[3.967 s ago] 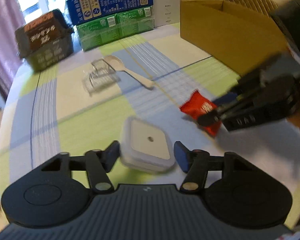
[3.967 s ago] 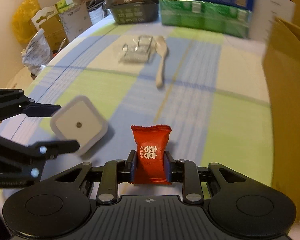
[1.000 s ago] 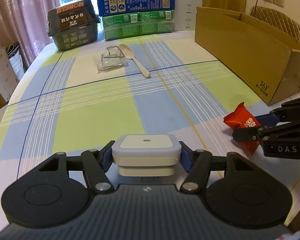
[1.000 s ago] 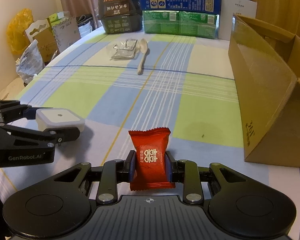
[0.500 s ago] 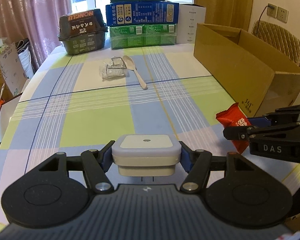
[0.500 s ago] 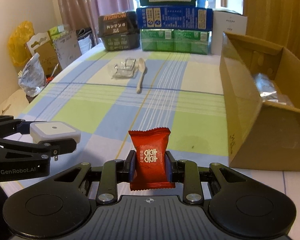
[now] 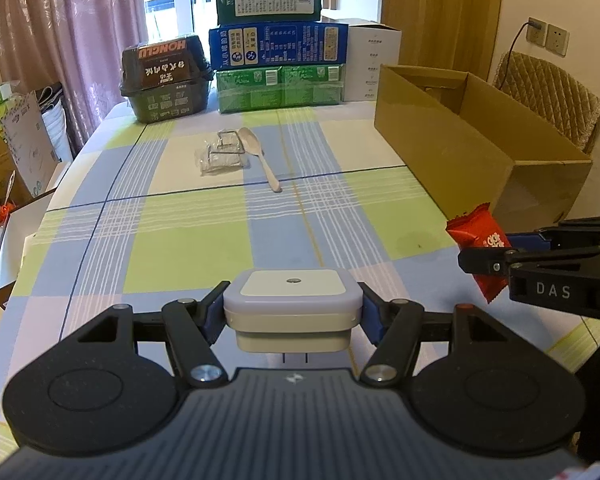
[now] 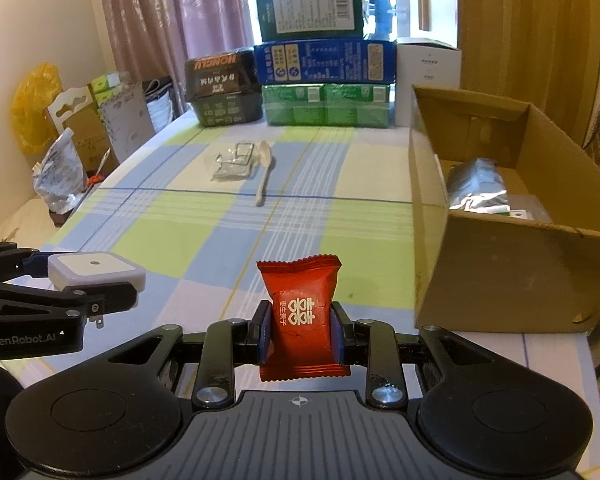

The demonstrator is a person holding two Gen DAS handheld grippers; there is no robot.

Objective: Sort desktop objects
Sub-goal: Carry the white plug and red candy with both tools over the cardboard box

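The left gripper (image 7: 293,312) clamped a stiff white plug-in light (image 7: 292,308) by its flat sides; the right gripper (image 8: 300,338) pinched a light, crinkly red candy packet (image 8: 302,312) mid-body, both above the table (image 7: 180,240) near the cardboard box (image 8: 500,272)

Checked tablecloth table (image 7: 180,240): spoon (image 7: 260,156), clear packet (image 7: 222,156), cardboard box (image 7: 480,152), stacked cartons (image 7: 280,68).

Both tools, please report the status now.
Left tool shut on white plug-in light. Right tool shut on red candy packet. Cardboard box open, path clear.
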